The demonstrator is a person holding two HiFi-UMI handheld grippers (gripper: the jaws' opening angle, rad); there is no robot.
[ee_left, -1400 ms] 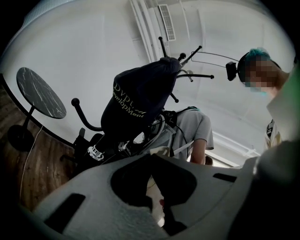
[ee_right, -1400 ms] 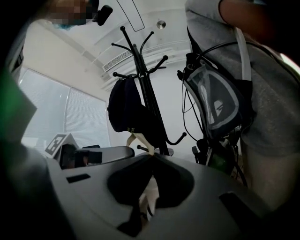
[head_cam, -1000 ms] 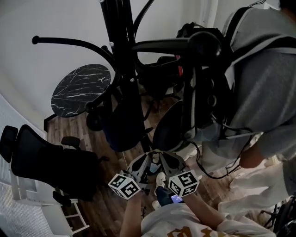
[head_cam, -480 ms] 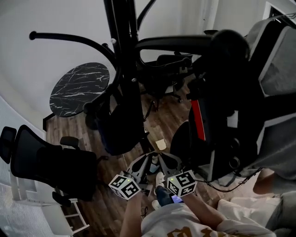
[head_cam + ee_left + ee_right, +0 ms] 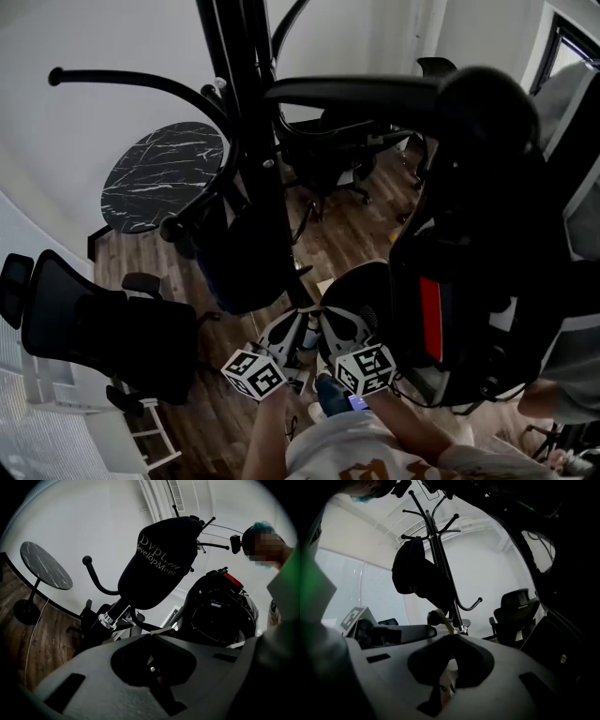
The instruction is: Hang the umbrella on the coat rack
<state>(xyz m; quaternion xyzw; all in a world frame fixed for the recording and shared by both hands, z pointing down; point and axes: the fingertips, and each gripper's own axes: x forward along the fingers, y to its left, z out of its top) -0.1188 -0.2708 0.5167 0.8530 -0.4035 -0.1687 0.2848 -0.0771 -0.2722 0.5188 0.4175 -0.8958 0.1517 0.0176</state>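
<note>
The folded dark umbrella (image 5: pixel 242 267) hangs against the black coat rack (image 5: pixel 255 122), apart from both grippers. In the left gripper view the umbrella (image 5: pixel 159 564) shows pale lettering and a metal ring at its lower end. The right gripper view has the umbrella (image 5: pixel 415 573) hanging under an upper hook of the coat rack (image 5: pixel 440 559), with a round knob and tan strap (image 5: pixel 443 620) below it. My left gripper (image 5: pixel 286 336) and right gripper (image 5: pixel 339 330) sit side by side below the rack, both shut with nothing seen between the jaws. From its own camera the left gripper (image 5: pixel 152 637) faces the umbrella, and the right gripper (image 5: pixel 452 638) faces the rack.
A person with a black backpack (image 5: pixel 469 234) crowds the right side, close to the rack's long hook (image 5: pixel 356 89). A round marble table (image 5: pixel 164 173) stands at the back left. Black office chairs (image 5: pixel 103 328) stand at the left and one chair (image 5: pixel 333 150) behind the rack.
The person with the backpack at the right has moved, and the backpack now fills more of that side. Both grippers and the umbrella have kept their places.
</note>
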